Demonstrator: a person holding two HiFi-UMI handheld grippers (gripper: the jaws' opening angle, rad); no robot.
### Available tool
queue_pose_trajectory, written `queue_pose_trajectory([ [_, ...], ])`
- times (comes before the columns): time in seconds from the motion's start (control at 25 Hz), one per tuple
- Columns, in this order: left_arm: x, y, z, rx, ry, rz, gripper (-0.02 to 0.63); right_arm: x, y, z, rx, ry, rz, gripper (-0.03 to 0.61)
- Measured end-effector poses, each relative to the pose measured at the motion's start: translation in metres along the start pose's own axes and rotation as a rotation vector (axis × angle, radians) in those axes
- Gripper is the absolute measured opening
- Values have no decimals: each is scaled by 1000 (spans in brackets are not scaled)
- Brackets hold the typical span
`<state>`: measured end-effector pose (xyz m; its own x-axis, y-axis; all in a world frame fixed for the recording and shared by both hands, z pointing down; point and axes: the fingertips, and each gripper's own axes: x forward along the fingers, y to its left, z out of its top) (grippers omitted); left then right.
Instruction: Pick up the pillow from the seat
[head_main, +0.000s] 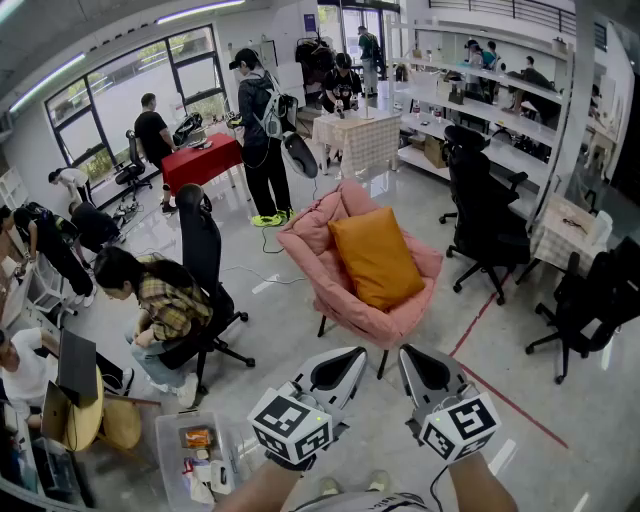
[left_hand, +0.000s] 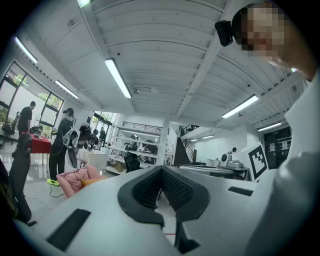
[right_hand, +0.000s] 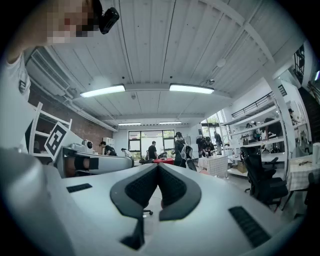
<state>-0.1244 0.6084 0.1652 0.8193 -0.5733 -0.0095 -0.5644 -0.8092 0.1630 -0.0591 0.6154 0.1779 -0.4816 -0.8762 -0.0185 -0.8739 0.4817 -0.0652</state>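
The left hand-held gripper (head_main: 338, 370) and right hand-held gripper (head_main: 428, 368) are each pressed together on nothing, above a glossy grey floor (head_main: 282, 322). Ahead of them, the orange pillow (head_main: 378, 257) leans in a pink armchair (head_main: 310, 236) amid a busy workshop.

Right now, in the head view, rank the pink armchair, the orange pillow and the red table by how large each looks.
1. Pink armchair
2. Orange pillow
3. Red table, though it stands farther off, so its true size is unsure.
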Motion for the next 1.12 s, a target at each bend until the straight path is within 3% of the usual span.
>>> queue_pose_trajectory([
  [0.36,12,-12,-8,-4,-4,10,9,-11,-10,-1,-26,-5,17,15],
  [0.6,22,-17,-7,-18,-24,16,9,-18,-24,3,16,-33,60,15],
  [1.12,52,-8,-10,-31,-24,81,9,-38,-83,12,103,-94,-12,15],
])
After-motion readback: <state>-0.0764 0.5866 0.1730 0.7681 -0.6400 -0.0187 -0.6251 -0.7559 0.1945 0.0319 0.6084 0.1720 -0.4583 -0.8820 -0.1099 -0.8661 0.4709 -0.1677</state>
